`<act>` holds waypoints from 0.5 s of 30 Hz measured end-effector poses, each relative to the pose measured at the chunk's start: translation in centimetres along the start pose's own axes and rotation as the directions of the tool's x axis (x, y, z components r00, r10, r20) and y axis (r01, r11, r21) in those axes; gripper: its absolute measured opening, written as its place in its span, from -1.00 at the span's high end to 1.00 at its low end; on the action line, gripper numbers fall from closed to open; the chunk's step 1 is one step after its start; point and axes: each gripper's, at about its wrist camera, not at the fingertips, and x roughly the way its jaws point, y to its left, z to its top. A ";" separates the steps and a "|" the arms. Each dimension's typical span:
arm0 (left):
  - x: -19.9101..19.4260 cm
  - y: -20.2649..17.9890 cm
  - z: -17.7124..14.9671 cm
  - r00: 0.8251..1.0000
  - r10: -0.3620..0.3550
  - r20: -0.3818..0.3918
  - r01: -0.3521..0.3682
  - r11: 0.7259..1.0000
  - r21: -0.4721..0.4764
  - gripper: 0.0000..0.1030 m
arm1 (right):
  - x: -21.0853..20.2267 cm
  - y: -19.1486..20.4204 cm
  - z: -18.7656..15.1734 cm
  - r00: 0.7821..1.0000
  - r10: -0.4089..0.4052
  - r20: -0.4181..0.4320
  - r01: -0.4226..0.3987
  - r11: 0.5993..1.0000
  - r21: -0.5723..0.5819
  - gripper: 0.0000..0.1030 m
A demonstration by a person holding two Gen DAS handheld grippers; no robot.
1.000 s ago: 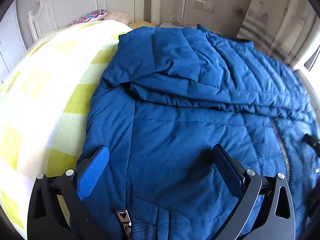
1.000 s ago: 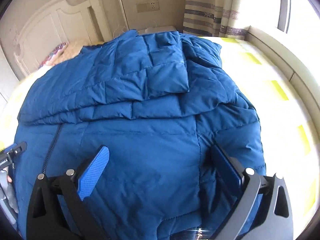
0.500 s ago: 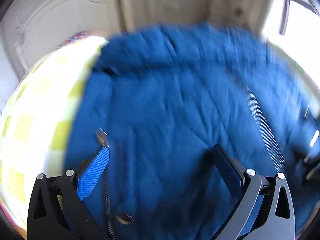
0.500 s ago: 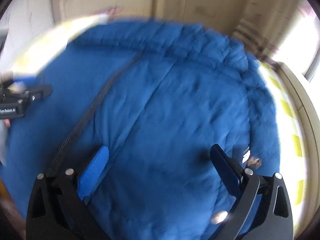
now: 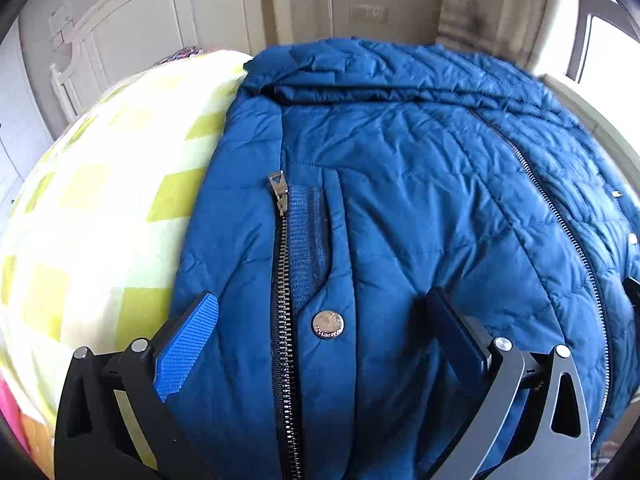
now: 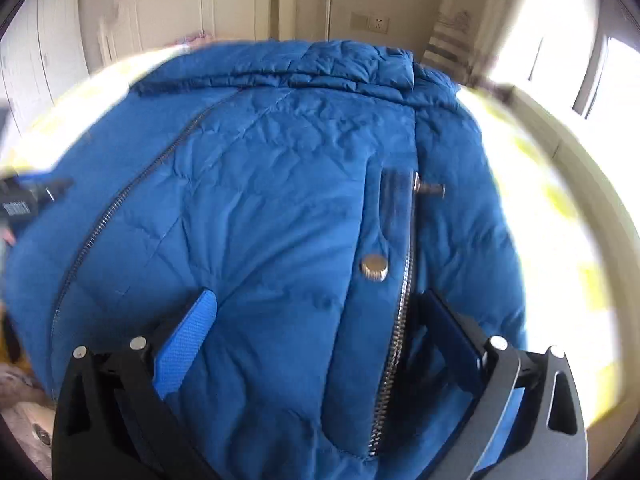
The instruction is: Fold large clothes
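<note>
On checked bedspread (image 5: 104,216), blue jacket (image 5: 400,208), both tools (image 5: 320,336) (image 6: 320,332) agape

A blue quilted jacket (image 5: 400,200) covers the yellow-checked bed (image 5: 100,208).

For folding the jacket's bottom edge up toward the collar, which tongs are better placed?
Neither clearly: left tongs and right tongs both stand open over the blue jacket hem, each beside a pocket zipper; probably both together.

Bright daylight from window (image 6: 608,76) at right | bedsheet (image 6: 560,208) blown out white in right view | right view slightly soft | fisheye bending, dark corners
</note>
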 end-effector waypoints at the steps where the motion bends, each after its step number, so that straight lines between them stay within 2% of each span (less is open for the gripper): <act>1: 0.1 0.0 0.2 1.000 0.003 -0.009 -0.003 1.000 0.001 -0.91 | -0.1 0.1 0.1 1.000 -0.009 -0.007 0.009 1.000 -0.007 -0.95; 3: -0.5 -0.2 0.1 1.000 0.027 -0.003 -0.027 1.000 0.007 -0.91 | -1.0 0.2 0.4 1.000 -0.023 -0.014 0.023 1.000 -0.008 -0.95; 7: -3.9 -1.0 -1.7 0.996 -0.052 0.068 0.051 0.998 0.023 -0.91 | -3.6 -0.3 0.5 0.997 0.002 0.077 -0.003 1.000 0.018 -0.95; 8: -4.1 -1.5 -2.0 0.996 -0.049 0.069 0.046 0.998 0.041 -0.91 | -3.6 -0.5 0.3 0.997 -0.011 0.072 0.010 1.000 0.020 -0.95; 10: -3.5 -3.0 -3.5 0.999 -0.018 0.028 0.014 0.992 0.126 -0.91 | -1.6 -0.5 -0.7 0.999 -0.031 -0.014 0.031 1.000 -0.005 -0.95; 11: -3.2 -3.3 -4.2 0.999 -0.004 0.042 -0.002 0.989 0.147 -0.91 | -1.2 -0.7 -1.5 1.000 -0.022 -0.014 0.022 1.000 -0.006 -0.96; 12: -3.4 -3.1 -4.6 0.998 -0.013 0.066 0.004 0.990 0.141 -0.91 | -1.5 -0.9 -1.9 1.000 -0.009 0.025 0.009 1.000 0.011 -0.96; 15: -3.9 -2.0 -4.8 0.998 -0.053 0.037 0.049 0.993 0.106 -0.91 | -2.6 -0.9 -2.5 1.000 -0.012 0.015 0.012 1.000 0.009 -0.95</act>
